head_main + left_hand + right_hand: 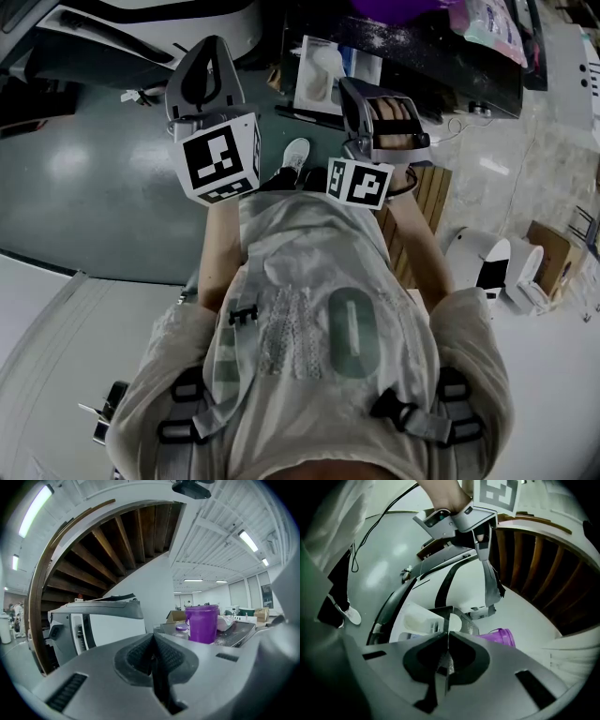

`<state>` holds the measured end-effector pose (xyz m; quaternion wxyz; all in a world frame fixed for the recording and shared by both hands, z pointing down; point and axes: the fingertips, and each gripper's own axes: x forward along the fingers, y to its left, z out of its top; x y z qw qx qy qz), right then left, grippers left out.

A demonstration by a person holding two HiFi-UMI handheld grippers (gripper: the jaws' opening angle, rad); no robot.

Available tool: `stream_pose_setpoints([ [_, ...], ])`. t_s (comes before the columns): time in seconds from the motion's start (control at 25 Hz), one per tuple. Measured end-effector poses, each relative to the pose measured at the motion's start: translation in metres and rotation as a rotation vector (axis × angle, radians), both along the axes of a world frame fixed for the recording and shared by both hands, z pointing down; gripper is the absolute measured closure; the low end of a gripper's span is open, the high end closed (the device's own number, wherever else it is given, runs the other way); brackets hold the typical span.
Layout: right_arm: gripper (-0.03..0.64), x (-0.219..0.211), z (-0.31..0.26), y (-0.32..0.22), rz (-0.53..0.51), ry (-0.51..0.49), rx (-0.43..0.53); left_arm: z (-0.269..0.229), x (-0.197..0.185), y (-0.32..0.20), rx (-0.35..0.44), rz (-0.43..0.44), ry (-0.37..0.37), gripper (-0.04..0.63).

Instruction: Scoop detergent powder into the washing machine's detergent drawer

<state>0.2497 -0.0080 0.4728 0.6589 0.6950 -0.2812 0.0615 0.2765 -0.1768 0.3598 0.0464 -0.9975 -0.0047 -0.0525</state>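
Both grippers are held up in front of the person's chest, apart from the task objects. My left gripper (205,67) (153,642) is shut with nothing between its jaws. My right gripper (373,105) (447,640) is likewise shut and empty. A purple detergent tub (202,623) (500,637) stands on a dark, powder-dusted tray (243,632). The white detergent drawer (323,73) (421,622) lies pulled out beyond the grippers. The washing machine (96,623) (141,23) stands to the left. No scoop shows in any view.
A wooden slatted structure (427,202) (117,541) stands at the right of the grey floor (84,178). White appliances (492,262) and a cardboard box (553,253) sit further right. The person's shoe (295,152) is below the grippers. The left gripper (483,550) shows in the right gripper view.
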Motion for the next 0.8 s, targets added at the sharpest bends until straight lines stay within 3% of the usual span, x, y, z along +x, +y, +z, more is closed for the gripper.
stream_pose_setpoints([
  [0.56, 0.604, -0.004, -0.003, -0.002, -0.047, 0.040, -0.038, -0.002, -0.007, 0.004, 0.005, -0.003, 0.003, 0.574],
  [0.8, 0.604, 0.003, -0.018, 0.000, -0.017, 0.047, 0.006, -0.009, -0.004, 0.010, 0.004, 0.011, 0.020, 0.574],
])
